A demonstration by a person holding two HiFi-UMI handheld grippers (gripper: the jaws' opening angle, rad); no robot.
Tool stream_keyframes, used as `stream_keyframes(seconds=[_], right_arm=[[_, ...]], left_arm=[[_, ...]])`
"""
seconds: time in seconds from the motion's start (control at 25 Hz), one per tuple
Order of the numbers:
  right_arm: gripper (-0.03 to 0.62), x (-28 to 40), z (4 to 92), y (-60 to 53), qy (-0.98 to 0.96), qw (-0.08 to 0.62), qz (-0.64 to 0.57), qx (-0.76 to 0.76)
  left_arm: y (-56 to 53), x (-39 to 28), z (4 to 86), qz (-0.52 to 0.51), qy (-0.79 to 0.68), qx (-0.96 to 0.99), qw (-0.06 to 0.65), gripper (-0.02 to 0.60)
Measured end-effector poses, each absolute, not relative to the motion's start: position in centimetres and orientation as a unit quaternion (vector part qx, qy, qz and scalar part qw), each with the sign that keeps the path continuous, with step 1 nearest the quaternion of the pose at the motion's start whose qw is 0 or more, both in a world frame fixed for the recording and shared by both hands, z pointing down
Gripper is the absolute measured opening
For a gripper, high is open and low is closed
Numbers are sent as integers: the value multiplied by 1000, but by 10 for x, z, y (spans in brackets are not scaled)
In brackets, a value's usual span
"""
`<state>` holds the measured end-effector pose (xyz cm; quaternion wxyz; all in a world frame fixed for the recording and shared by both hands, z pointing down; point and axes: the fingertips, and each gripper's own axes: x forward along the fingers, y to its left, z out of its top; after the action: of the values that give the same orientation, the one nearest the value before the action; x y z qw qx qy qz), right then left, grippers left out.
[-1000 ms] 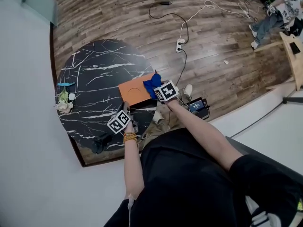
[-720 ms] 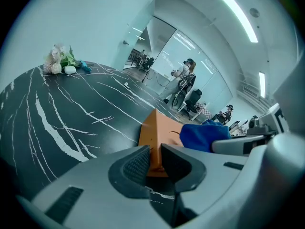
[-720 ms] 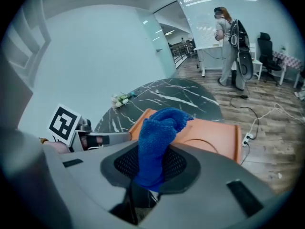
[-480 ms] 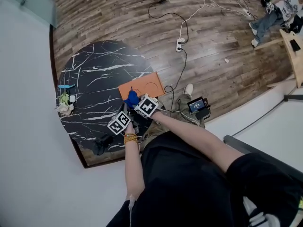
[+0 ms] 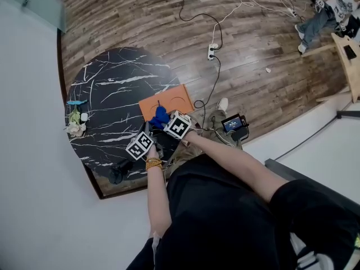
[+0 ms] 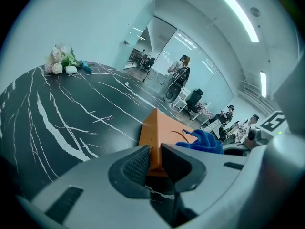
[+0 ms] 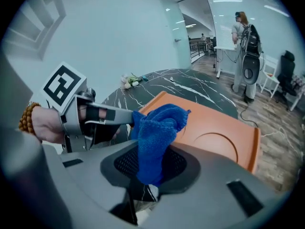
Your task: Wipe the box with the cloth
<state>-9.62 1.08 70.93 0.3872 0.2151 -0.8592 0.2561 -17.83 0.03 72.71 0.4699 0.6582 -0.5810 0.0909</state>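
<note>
Box, flat and orange, lies on the black marble table, toward the person's side; the left gripper has its jaws pinching the box's near edge, steadying it; the right gripper has its jaws pressed on a bunched blue cloth, which rests on the near corner of the box's top. To wipe well, I judge the cloth should press down flat and sweep across the whole top, while the left grip holds firm so nothing slides.
</note>
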Motion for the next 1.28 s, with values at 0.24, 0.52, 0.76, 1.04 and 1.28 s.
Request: stream_keyframes(seconds=[0.24,0.52,0.76,1.04,1.28], right_arm=[[87,-64,713,17,-855,408,231,222],[87,-27,716,12,-847,417,220,245],[87,-1,717,12,-847,434,178,251],[87,27,707,15,-852,400,199,274],[87,77,670,-24,-877,304,162,335]], left_arm=[[1,-180,727,88,-582,656,472,77],[1,-179,729,86,-581,656,474,78],[1,-178,728,84,-583,656,472,78],[-2,-179,728,91,-584,662,461,78],[3,-180,730,105,-587,650,470,77]])
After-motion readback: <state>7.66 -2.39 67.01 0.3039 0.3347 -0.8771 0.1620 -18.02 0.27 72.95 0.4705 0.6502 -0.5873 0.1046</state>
